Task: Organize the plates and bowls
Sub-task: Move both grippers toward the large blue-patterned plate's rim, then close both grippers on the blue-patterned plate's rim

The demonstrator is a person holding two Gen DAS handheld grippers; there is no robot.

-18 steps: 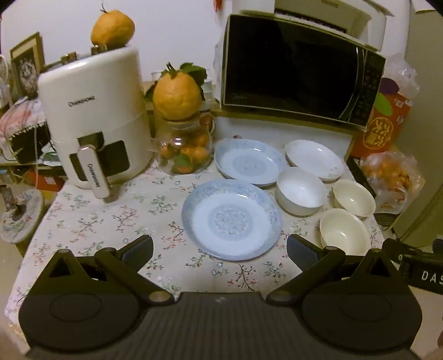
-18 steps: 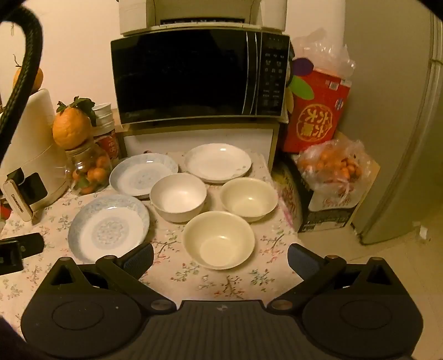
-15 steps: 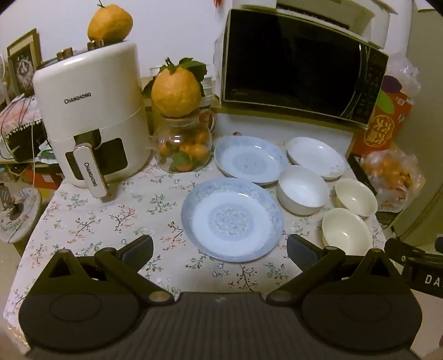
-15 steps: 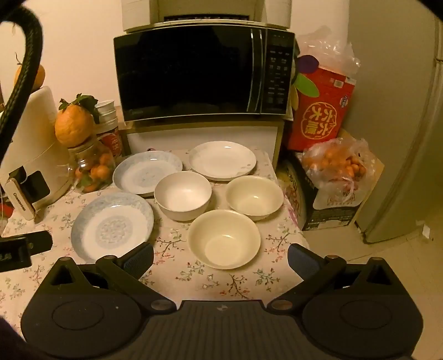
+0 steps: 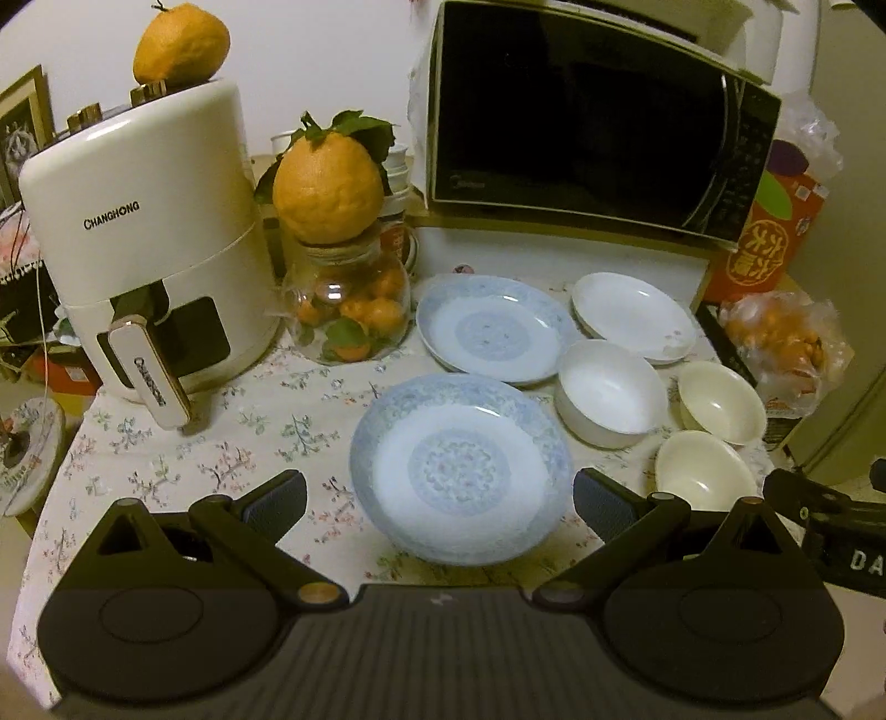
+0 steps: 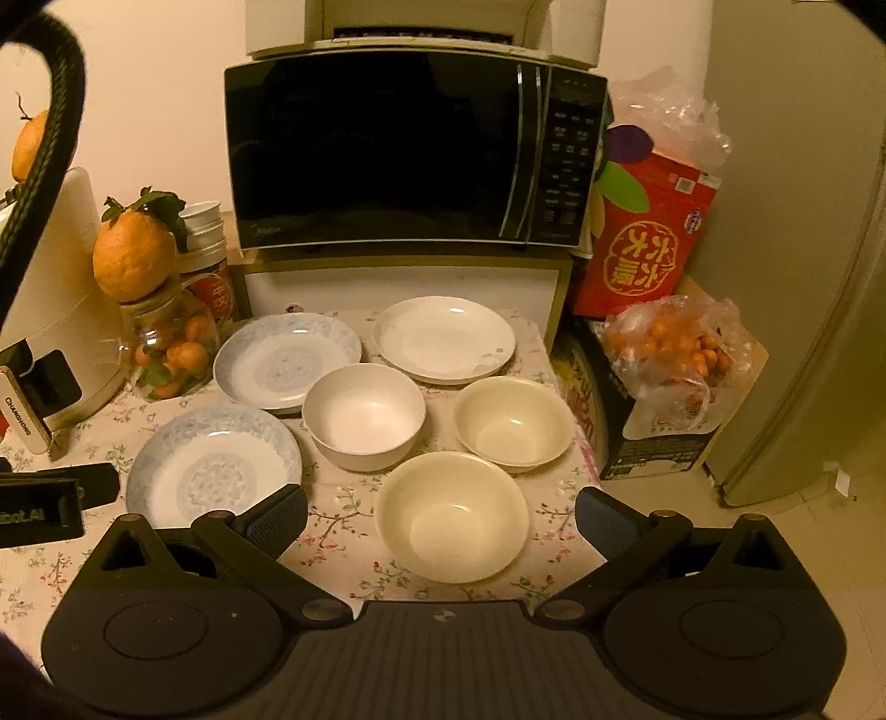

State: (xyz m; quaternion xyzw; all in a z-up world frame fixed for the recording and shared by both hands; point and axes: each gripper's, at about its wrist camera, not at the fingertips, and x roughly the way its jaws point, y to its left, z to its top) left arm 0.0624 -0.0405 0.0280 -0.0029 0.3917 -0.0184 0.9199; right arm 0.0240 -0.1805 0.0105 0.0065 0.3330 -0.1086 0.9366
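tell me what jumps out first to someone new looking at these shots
Six dishes spread on the floral tablecloth: two blue patterned plates, a white plate, one white bowl and two cream bowls. Behind them looms a black microwave on a shelf. At the left stands a white air fryer with a big orange fruit on top.

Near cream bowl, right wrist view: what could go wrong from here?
1. The near cream bowl sits close to the table's right edge; a nudge from the open right hand-held gripper might slide it off.
2. The white bowl appears to touch the far blue plate; lifting either may disturb the other.
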